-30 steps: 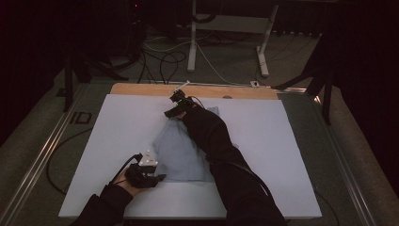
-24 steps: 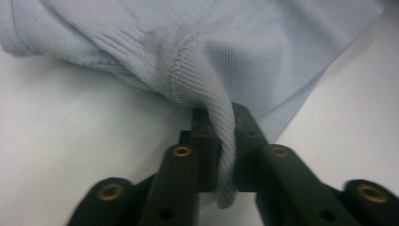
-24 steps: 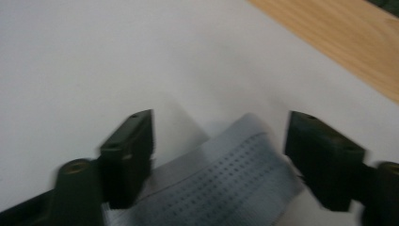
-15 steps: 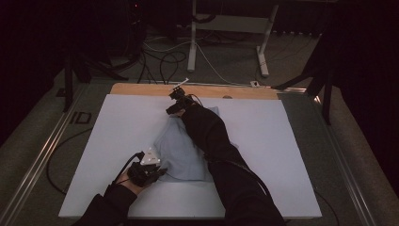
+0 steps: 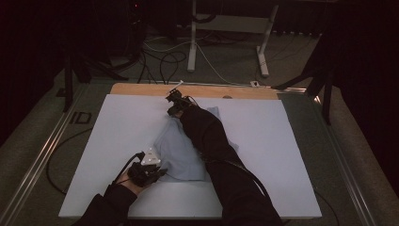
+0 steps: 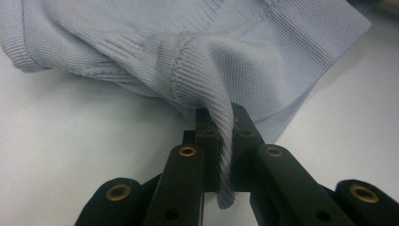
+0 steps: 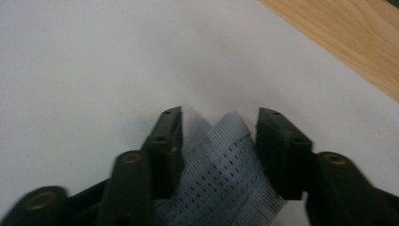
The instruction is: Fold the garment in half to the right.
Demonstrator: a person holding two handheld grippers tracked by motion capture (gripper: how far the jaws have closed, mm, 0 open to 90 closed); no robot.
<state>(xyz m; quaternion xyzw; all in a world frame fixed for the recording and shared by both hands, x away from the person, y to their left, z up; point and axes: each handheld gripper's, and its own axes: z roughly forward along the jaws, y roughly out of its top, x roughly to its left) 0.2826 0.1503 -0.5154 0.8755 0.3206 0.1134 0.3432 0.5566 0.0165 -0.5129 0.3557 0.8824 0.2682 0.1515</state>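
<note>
One grip was set: left gripper [image 6: 221, 141] clenched on the sweater [image 6: 197, 52] hem. Right gripper [image 7: 219, 141] was closing around a far corner, not yet pinching; lifting remained.

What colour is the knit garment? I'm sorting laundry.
Pale blue-grey garment, clearest in the left gripper view.

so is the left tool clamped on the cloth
Yes, in the left gripper view the left tool pinches a ribbed fold of the pale blue cloth tight between its jaws.
</note>
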